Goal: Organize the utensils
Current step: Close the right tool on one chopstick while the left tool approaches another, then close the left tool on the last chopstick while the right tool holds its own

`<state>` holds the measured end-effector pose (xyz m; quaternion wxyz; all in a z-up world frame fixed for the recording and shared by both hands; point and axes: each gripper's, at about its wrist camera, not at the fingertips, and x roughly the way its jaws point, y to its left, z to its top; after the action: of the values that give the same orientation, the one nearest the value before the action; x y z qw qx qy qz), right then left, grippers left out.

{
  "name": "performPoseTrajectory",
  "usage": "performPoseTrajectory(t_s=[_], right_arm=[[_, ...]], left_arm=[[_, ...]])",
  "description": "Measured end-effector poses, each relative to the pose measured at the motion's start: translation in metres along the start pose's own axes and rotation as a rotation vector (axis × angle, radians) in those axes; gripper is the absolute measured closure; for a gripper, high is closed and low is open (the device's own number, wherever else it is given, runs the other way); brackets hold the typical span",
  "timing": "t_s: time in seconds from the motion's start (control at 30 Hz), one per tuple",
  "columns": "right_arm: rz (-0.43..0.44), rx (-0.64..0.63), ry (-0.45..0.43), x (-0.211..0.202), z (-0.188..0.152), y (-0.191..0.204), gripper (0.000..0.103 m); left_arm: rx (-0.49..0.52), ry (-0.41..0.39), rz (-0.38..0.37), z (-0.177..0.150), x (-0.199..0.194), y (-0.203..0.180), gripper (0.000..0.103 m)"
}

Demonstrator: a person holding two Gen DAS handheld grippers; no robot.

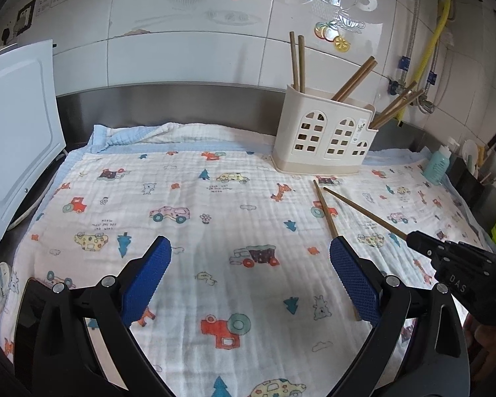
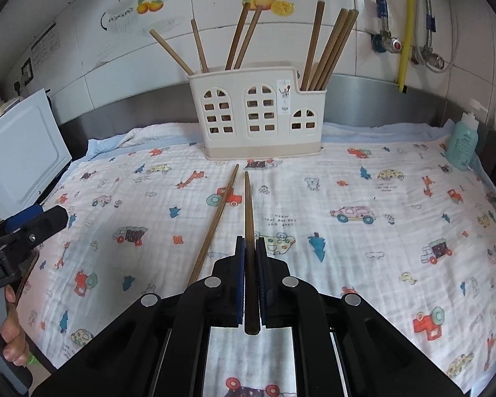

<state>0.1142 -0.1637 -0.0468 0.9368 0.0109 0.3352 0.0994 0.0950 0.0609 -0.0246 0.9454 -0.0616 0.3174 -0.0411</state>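
- Most of the job looks done: the cream holder at the back of the cloth already has chopsticks standing in all its compartments – a loose pair on the left, a pair in the middle, a tighter bunch in the low right pocket.
- Two chopsticks are still outside it, by my count.
- One is clamped in the right gripper, jaws closed tight on its thick end; the held chopstick points forward at the holder, tip short of its base.
- The other chopstick lies flat on the patterned cloth, just left of the held one, slanting toward the holder.
- Left gripper hangs wide open over the cloth, nothing between its blue pads; the lying chopstick runs close by its right pad.
- The sticks: plain brown wood, slim, tapering to the tip, dry and straight.
- Remaining, as I judge: drop this one in, then fetch the last.
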Motion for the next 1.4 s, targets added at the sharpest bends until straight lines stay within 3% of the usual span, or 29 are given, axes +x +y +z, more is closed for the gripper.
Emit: performPoseTrajectory(t_s=[0.43, 0.57, 0.63, 0.77, 0.97, 1.1, 1.4], right_arm=[[0.041, -0.002, -0.159, -0.040, 0.011, -0.034, 0.097], [0.046, 0.000, -0.176, -0.047, 0.016, -0.045, 0.097], [0.045, -0.003, -0.188, -0.049, 0.016, -0.050, 0.097], [0.060, -0.004, -0.188, -0.050, 0.015, -0.055, 0.097], [0.073, -0.013, -0.189, -0.049, 0.014, -0.059, 0.097], [0.083, -0.010, -0.189, -0.049, 0.015, -0.062, 0.096], [0.089, -0.009, -0.199, -0.050, 0.018, -0.067, 0.096]], left_arm=[[-0.005, 0.075, -0.163, -0.016, 0.022, -0.047, 0.009], [0.016, 0.102, -0.166, -0.019, 0.033, -0.066, 0.010], [0.037, 0.126, -0.161, -0.021, 0.040, -0.077, 0.025], [0.074, 0.159, -0.142, -0.026, 0.054, -0.094, 0.042], [0.071, 0.215, -0.128, -0.030, 0.077, -0.104, 0.075], [0.063, 0.229, -0.109, -0.029, 0.088, -0.105, 0.084], [0.054, 0.268, -0.080, -0.033, 0.102, -0.105, 0.091]])
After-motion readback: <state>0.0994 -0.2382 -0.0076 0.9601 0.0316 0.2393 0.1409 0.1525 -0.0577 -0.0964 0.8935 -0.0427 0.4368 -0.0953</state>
